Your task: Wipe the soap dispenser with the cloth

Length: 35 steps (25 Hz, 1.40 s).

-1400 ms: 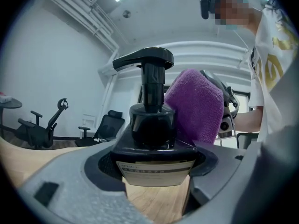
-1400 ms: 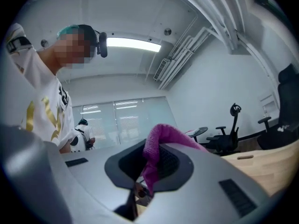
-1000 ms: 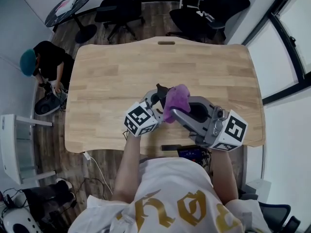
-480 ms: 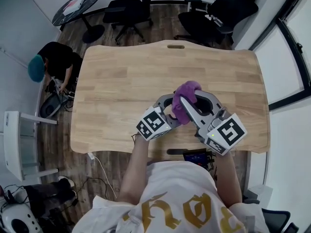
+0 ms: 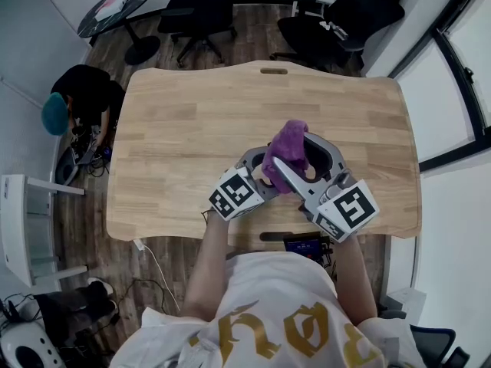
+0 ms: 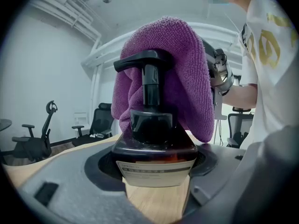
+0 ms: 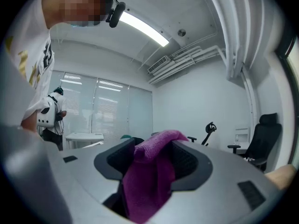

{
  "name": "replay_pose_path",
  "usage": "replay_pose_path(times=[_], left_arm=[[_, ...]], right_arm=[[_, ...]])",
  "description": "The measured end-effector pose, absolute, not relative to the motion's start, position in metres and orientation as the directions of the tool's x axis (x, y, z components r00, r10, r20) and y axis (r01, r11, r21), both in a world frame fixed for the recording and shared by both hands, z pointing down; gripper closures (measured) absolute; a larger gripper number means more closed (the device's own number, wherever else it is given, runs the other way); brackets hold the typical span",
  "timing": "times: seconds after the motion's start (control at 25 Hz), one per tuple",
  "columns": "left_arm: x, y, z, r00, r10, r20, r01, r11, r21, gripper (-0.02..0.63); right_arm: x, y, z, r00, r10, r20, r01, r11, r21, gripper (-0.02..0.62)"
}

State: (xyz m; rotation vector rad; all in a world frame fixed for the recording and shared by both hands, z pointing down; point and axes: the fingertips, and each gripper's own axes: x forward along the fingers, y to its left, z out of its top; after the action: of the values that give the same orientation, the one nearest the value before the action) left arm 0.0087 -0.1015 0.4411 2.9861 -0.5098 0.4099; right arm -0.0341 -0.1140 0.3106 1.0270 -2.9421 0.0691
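In the left gripper view a dark amber soap dispenser [image 6: 154, 148] with a black pump and a white label stands upright on the wooden table. My left gripper [image 6: 154, 174] is shut on its body. A purple cloth [image 6: 187, 78] hangs over the pump head and down the far side. From the head view the cloth [image 5: 285, 153] hides the bottle, with the left gripper [image 5: 257, 167] at its left. My right gripper [image 5: 303, 163] has just been opening. In the right gripper view its jaws stand wide, and the cloth [image 7: 149, 181] lies loose between them.
The wooden table [image 5: 192, 113] has a cable slot at its far edge. Beyond it are black office chairs [image 5: 199, 14] and a round side table [image 5: 111, 6]. A person [image 5: 77, 98] crouches on the floor at the left.
The right gripper has come down and in with the cloth, which now covers the pump head. Its jaws, shut on the cloth before, now stand wide. The left gripper has kept its hold.
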Motion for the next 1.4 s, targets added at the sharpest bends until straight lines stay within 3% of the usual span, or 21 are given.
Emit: replay_pose_path(times=[0.2,0.36,0.4,0.48,0.6,0.92,1.2,1.4], left_arm=[[0.009,-0.100,0.441,0.903,-0.321,0.285,-0.341,-0.940,0.024,0.270],[0.012,-0.095,0.438,0.904,-0.317,0.287,-0.334,-0.943,0.011,0.270],[0.012,-0.093,0.437,0.905,-0.316,0.285,-0.331,-0.944,0.005,0.270],[0.014,-0.091,0.436,0.903,-0.314,0.292,-0.326,-0.945,-0.009,0.270],[0.017,-0.089,0.437,0.900,-0.312,0.305,-0.323,-0.946,-0.017,0.270],[0.021,-0.078,0.434,0.904,-0.290,0.313,-0.290,-0.956,-0.046,0.270],[0.022,-0.080,0.435,0.899,-0.308,0.310,-0.312,-0.949,-0.040,0.270],[0.024,-0.081,0.437,0.900,-0.299,0.319,-0.308,-0.951,-0.023,0.270]], right_arm=[[-0.024,-0.119,0.312,-0.747,-0.664,0.026,-0.664,0.744,-0.081,0.328],[-0.023,-0.113,0.316,-0.771,-0.636,0.010,-0.622,0.751,-0.223,0.327],[-0.024,-0.110,0.316,-0.788,-0.615,0.002,-0.595,0.762,-0.256,0.331],[-0.026,-0.105,0.313,-0.809,-0.588,-0.002,-0.569,0.784,-0.248,0.416],[-0.022,-0.102,0.309,-0.801,-0.598,0.010,-0.589,0.786,-0.187,0.477],[-0.007,-0.112,0.305,-0.729,-0.685,0.006,-0.676,0.717,-0.171,0.495],[-0.021,-0.088,0.303,-0.839,-0.545,-0.004,-0.537,0.827,-0.165,0.497],[0.006,-0.104,0.307,-0.792,-0.610,0.015,-0.600,0.774,-0.201,0.500]])
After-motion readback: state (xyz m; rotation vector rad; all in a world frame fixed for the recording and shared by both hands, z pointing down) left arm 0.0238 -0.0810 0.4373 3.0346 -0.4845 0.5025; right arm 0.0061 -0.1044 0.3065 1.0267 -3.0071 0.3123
